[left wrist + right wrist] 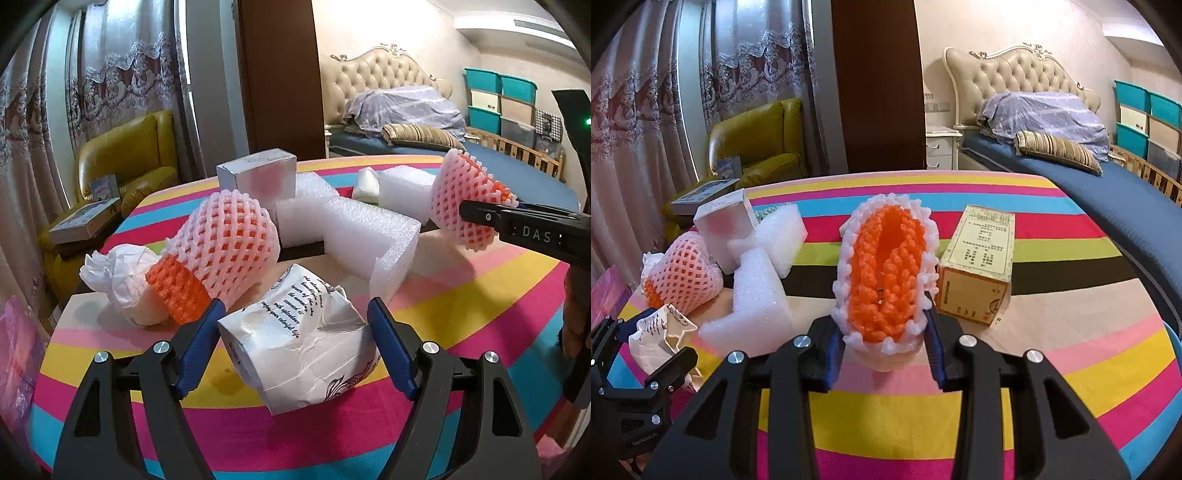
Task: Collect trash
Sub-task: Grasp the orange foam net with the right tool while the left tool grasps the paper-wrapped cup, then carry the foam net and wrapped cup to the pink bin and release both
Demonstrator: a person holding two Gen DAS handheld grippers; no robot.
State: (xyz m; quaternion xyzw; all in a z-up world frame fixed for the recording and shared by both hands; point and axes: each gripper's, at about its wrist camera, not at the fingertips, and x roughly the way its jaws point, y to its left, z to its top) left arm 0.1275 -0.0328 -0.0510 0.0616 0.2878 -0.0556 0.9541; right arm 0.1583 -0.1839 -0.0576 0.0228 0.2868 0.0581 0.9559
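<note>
My left gripper (295, 314) is shut on a crumpled white paper cup (295, 343) with black script, held just over the striped tablecloth (461, 306). My right gripper (882, 325) is shut on a pink-and-orange foam fruit net (886, 273), lifted above the table; it also shows at the right of the left wrist view (469, 199). A second foam net (218, 251) lies on the table beside a crumpled white tissue (118, 273). White foam packing pieces (354, 236) lie behind the cup.
A silver box (258, 177) stands at the table's far side. A yellowish printed carton (979, 269) stands right of the held net. A yellow armchair (129, 158) with boxes is at the left, a bed (1071, 158) at the right.
</note>
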